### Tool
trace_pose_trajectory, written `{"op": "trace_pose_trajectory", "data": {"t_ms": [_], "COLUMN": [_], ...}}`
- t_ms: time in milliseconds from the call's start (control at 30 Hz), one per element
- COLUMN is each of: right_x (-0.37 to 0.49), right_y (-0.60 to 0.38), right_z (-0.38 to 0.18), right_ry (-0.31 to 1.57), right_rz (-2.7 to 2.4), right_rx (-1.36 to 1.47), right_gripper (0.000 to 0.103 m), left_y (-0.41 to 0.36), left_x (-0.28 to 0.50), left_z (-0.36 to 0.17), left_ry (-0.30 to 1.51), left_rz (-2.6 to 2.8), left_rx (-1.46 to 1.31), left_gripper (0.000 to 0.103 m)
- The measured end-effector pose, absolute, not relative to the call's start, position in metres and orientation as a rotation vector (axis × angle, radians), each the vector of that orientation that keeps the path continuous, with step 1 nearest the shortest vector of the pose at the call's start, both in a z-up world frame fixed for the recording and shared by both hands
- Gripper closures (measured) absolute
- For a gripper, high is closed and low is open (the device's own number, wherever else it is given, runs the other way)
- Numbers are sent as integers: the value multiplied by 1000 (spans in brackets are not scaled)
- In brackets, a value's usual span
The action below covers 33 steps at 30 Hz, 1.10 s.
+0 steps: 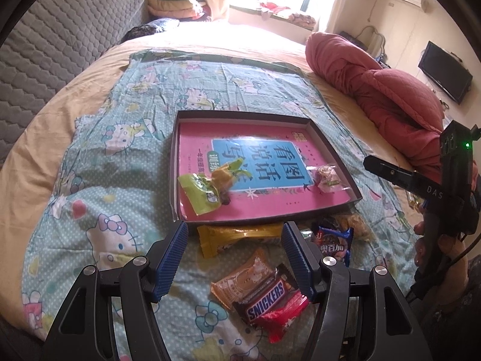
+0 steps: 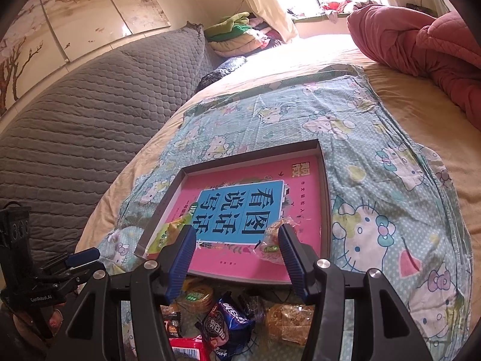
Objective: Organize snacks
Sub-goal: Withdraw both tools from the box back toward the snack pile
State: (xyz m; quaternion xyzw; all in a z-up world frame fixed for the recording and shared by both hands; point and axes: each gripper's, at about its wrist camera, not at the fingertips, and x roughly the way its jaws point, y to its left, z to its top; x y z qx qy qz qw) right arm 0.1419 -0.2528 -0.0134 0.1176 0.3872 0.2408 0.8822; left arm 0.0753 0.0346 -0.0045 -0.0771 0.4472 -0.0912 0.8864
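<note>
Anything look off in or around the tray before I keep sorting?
Nothing is spilled or damaged. One oddity: the dark tray has a pink book lying flat in it, so the green snack packet and clear-wrapped pastry rest on its cover.

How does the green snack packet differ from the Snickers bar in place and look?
The green snack packet lies inside the tray, on the pink book; the Snickers bar lies outside it, on the patterned cloth. The packet is light green, the bar dark brown with blue lettering. Neither is gripped.
</note>
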Motion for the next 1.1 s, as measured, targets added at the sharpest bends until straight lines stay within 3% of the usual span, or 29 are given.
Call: {"op": "trace_pose_trajectory", "data": {"t_ms": [1100], "right_x": [72], "right_y": [-221], "right_z": [-35], "right_ry": [959], "right_rz": [592], "right_rx": [286], "right_gripper": [46], "left_y": [33], "left_x": [64], "left_z": [-59], "left_ry": [1081], "left_rz": [-269], "left_rx": [-125], "left_gripper": [36]}}
